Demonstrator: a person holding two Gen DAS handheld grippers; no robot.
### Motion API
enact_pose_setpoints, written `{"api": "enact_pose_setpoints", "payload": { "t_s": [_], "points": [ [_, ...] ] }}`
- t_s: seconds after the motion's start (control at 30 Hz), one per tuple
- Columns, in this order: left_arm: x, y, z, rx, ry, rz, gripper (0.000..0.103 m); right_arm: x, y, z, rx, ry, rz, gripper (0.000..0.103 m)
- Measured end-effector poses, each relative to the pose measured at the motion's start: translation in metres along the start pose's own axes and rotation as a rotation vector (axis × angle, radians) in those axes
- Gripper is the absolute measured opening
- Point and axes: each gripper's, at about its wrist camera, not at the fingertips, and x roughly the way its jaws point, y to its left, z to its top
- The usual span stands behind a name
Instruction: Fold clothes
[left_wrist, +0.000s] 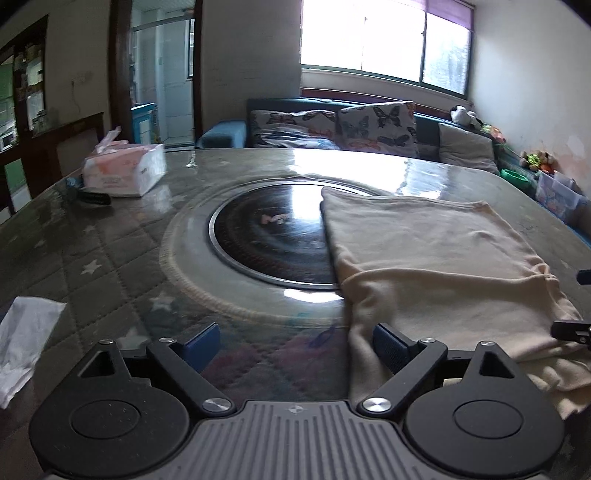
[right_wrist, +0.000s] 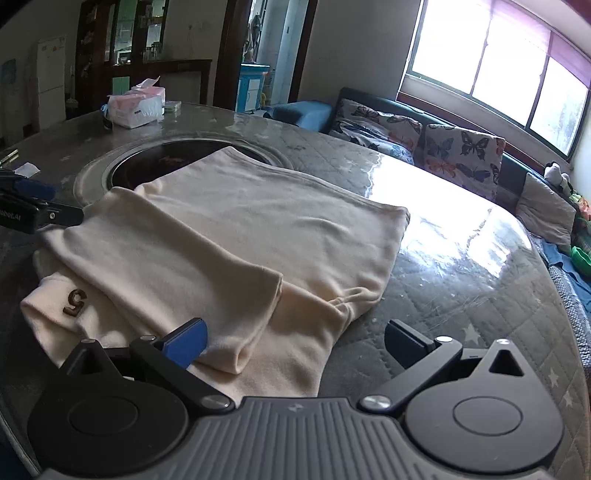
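Two claws agape, cream garment (right_wrist: 236, 236) half-folded

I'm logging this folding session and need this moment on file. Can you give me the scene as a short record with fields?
garment: cream top, partly folded, sleeve laid across it
surface: glass-topped table
left gripper: open, at the garment's left edge, holding nothing
right gripper: open, over the near edge
garment mark: brown "5"
also on table: tissue pack, round black hob

Black linkages, silver screws — blue fingers (left_wrist: 201, 345).
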Motion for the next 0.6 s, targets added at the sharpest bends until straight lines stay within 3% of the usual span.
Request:
{"api": "enact_pose_setpoints", "payload": {
  "t_s": [0.23, 0.6],
  "points": [
    [-0.006, 0.054, -0.007, -0.106, 0.004, 0.111, 0.092, 0.002, 0.003, -0.001, 0.001, 0.001, 0.002, 0.103],
    [-0.005, 0.147, -0.006, -0.169, 0.014, 0.263, 0.094, 0.007, 0.009, 0.004, 0.003, 0.006, 0.003, 0.103]
  ]
}}
